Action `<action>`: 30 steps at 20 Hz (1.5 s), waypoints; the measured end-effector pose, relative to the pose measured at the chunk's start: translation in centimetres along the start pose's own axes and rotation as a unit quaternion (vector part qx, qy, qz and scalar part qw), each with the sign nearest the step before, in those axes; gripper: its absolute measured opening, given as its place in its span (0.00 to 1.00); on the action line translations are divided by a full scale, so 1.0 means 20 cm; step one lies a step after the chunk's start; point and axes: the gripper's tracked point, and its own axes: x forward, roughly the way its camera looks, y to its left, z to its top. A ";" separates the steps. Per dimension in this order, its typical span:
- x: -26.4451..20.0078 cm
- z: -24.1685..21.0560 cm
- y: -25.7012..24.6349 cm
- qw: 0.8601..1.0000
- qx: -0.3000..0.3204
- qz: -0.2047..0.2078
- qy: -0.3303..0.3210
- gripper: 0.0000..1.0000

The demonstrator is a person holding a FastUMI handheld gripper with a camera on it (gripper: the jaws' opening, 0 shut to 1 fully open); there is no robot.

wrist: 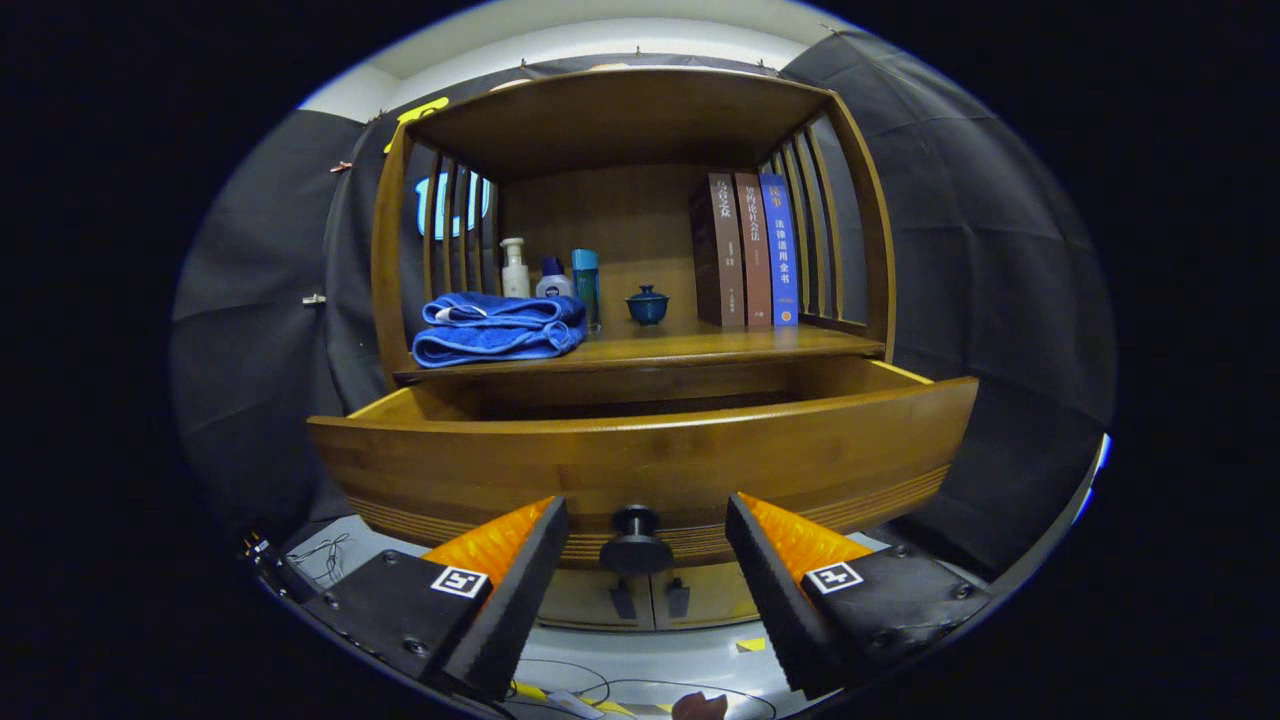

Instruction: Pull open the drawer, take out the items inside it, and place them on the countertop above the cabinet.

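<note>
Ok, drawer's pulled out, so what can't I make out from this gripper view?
- Drawer contents: hidden behind its tall front panel.
- Bottles on the countertop: lower parts hidden by the blue towel.
- Lower cabinet doors: mostly covered by the open gripper straddling the knob.

The drawer (640, 450) front hides whatever lies inside. The towel (498, 328) covers the bottles' (552, 275) lower parts. The doors under the drawer show partly behind the tongs (647, 535).
</note>
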 end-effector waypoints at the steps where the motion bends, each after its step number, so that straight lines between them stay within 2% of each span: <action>1: -0.03 0.06 0.00 1.000 -0.010 0.008 -0.007 1.00; 4: -0.09 0.34 0.01 0.999 -0.017 0.027 -0.044 1.00; 6: -0.11 0.49 0.04 0.998 -0.033 0.036 -0.030 1.00; 8: -0.05 0.58 0.06 0.997 -0.059 0.050 0.000 0.99; 11: 0.11 0.57 0.09 0.991 -0.075 0.055 0.094 0.99; 12: 0.17 0.56 0.11 0.988 -0.067 0.067 0.125 0.99; 15: 0.38 0.44 0.10 0.968 -0.054 0.065 0.235 0.99; 18: 0.55 0.27 0.09 0.939 -0.036 0.049 0.339 1.00; 20: 0.64 0.12 0.06 0.914 -0.036 0.038 0.403 1.00; 23: 0.76 -0.07 -0.02 0.890 -0.055 0.005 0.452 1.00; 27: 0.81 -0.25 -0.05 0.870 -0.039 -0.007 0.491 1.00; 30: 0.85 -0.31 -0.08 0.866 -0.051 -0.021 0.497 0.87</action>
